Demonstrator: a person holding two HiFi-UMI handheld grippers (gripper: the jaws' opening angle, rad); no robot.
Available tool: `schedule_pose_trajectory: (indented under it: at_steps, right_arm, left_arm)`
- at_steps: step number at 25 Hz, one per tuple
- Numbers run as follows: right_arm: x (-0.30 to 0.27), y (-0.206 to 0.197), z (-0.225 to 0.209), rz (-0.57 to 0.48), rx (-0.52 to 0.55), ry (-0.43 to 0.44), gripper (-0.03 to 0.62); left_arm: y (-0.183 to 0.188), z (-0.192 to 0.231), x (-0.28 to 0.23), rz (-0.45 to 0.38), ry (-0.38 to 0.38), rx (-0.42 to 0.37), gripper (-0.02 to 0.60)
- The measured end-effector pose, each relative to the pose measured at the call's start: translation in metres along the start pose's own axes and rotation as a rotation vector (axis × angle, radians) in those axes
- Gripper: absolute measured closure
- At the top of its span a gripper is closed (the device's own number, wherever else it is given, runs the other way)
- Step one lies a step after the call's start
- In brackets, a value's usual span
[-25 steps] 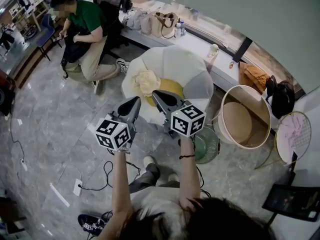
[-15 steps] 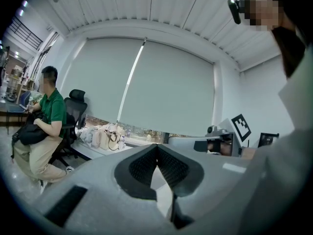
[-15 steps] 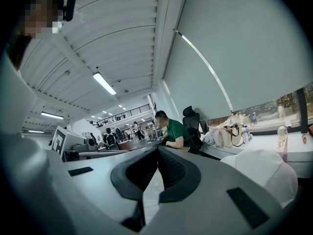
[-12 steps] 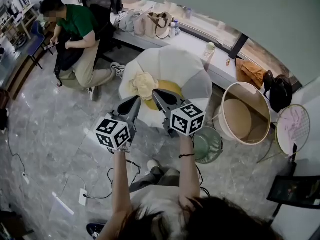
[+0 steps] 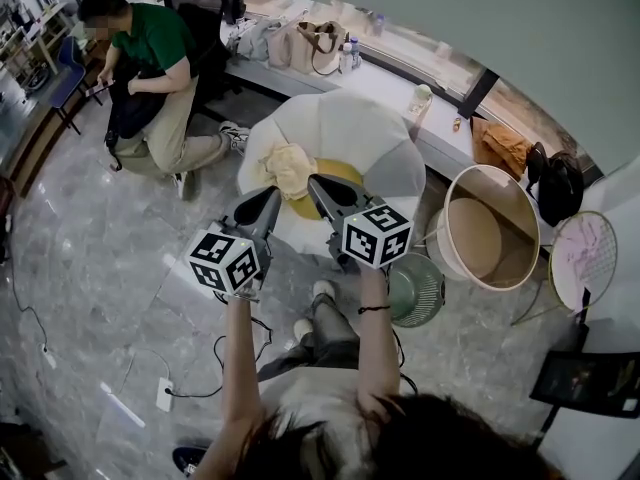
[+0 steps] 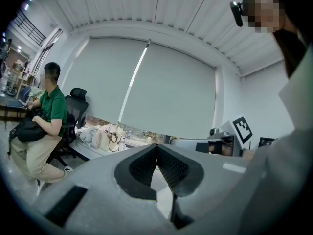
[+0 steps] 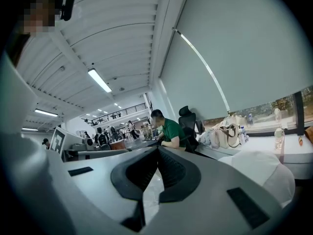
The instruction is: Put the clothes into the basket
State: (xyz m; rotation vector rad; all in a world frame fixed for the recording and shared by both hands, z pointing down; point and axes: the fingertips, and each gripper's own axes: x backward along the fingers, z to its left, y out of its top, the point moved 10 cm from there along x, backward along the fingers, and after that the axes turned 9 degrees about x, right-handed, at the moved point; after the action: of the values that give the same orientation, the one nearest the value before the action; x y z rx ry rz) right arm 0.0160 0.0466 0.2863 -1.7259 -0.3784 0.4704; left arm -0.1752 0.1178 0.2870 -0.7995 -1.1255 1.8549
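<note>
A cream-yellow garment [image 5: 288, 168] lies bunched on the seat of a white petal-shaped chair [image 5: 370, 138], beside a yellow cushion [image 5: 340, 175]. The round beige basket [image 5: 520, 213] stands tilted on the floor to the chair's right, with nothing in it. In the head view my left gripper [image 5: 270, 201] and right gripper [image 5: 317, 186] are held side by side just short of the chair's front edge, pointing at the garment. Both are shut with nothing between the jaws, as the left gripper [image 6: 156, 147] and right gripper [image 7: 157, 149] views confirm. The chair [image 7: 266, 173] shows low right in the right gripper view.
A person in a green shirt [image 5: 150, 48] crouches at far left by an office chair. Bags [image 5: 310, 43] and an orange cloth [image 5: 497, 148] sit on the window ledge. A small green fan [image 5: 413, 288], a pink round rack [image 5: 583, 263] and floor cables [image 5: 215, 353] lie nearby.
Both grippers have edged forward toward the chair, still shut and side by side. The holder's foot has stepped forward beneath them.
</note>
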Motion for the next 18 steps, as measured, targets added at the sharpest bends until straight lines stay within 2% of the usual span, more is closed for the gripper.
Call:
schedule_pose_trajectory:
  at_steps: [9, 12, 18]
  right_arm:
    - [-0.037, 0.011, -0.033, -0.007, -0.014, 0.02, 0.585]
    - [-0.053, 0.014, -0.047, -0.002, -0.011, 0.028, 0.585]
    - [-0.07, 0.022, -0.086, -0.005, -0.029, 0.019, 0.585]
  left_arm:
    - [0.017, 0.028, -0.033, 0.002, 0.01, -0.006, 0.571]
    - [0.027, 0.04, -0.051, -0.014, 0.003, 0.001, 0.571]
    - [0.033, 0.056, -0.094, 0.009, -0.005, 0.006, 0.571]
